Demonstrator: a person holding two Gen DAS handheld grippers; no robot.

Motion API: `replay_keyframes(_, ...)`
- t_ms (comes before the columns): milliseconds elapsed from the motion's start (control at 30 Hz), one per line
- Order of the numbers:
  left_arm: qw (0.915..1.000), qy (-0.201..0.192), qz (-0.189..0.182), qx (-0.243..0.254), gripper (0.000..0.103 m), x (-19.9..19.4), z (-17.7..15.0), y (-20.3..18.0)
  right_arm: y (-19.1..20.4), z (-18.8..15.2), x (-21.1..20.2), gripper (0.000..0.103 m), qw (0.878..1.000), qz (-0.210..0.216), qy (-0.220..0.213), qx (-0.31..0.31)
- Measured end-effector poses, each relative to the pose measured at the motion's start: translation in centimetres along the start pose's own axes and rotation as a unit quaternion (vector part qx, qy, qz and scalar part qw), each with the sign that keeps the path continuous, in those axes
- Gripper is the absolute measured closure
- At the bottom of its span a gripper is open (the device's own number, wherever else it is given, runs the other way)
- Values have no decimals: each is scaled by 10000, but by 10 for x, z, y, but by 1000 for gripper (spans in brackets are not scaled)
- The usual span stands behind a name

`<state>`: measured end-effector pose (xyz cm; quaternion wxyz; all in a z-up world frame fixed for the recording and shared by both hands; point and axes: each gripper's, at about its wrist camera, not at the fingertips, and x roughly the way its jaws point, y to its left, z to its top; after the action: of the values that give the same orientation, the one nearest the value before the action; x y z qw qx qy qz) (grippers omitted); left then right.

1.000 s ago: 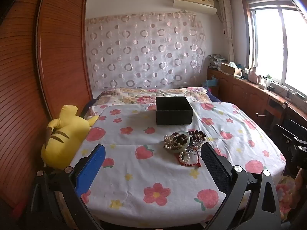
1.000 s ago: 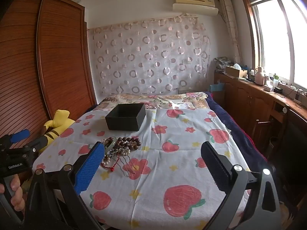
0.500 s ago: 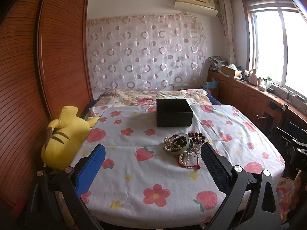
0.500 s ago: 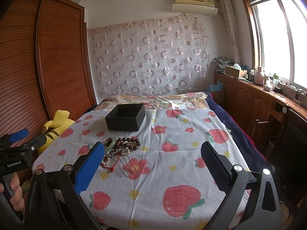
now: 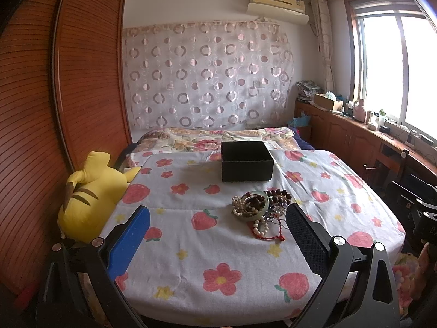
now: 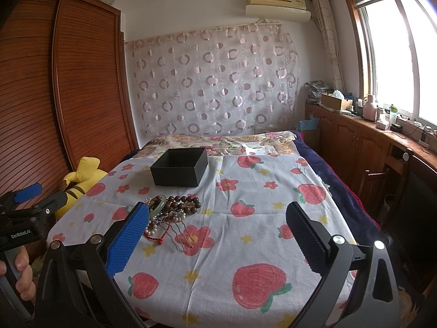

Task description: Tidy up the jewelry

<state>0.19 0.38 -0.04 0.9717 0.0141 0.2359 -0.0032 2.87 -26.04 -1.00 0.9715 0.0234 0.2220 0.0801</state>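
While both gape, jewelry pile (image 5: 259, 210) ahead of left claw (image 5: 218, 235), beside right claw (image 6: 217, 235)

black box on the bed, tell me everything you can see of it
The black box is a matte rectangular open-topped container with no lid in sight, and it looks like stiff card. It stands upright and level on the strawberry-and-flower sheet, past the jewelry pile and apart from it. Its walls are plain and unmarked. The part of its interior that shows is dark and nothing can be seen inside. Neither gripper touches it.
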Motion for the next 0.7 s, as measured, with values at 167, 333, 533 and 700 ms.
replay_keyframes(167, 10000, 0, 0, 4, 7, 1, 0, 1, 0, 0, 0, 2, 10000, 4, 4, 8)
replay_keyframes(333, 10000, -2, -5, -8, 7, 0, 0, 1, 0, -1, 0, 2, 10000, 4, 4, 7)
replay_keyframes(533, 10000, -6, -1, -3, 7, 0, 0, 1, 0, -1, 0, 2, 10000, 4, 2, 13)
replay_keyframes(700, 10000, -16, -1, -1, 7, -1, 0, 0, 0, -1, 0, 2, 10000, 5, 3, 14)
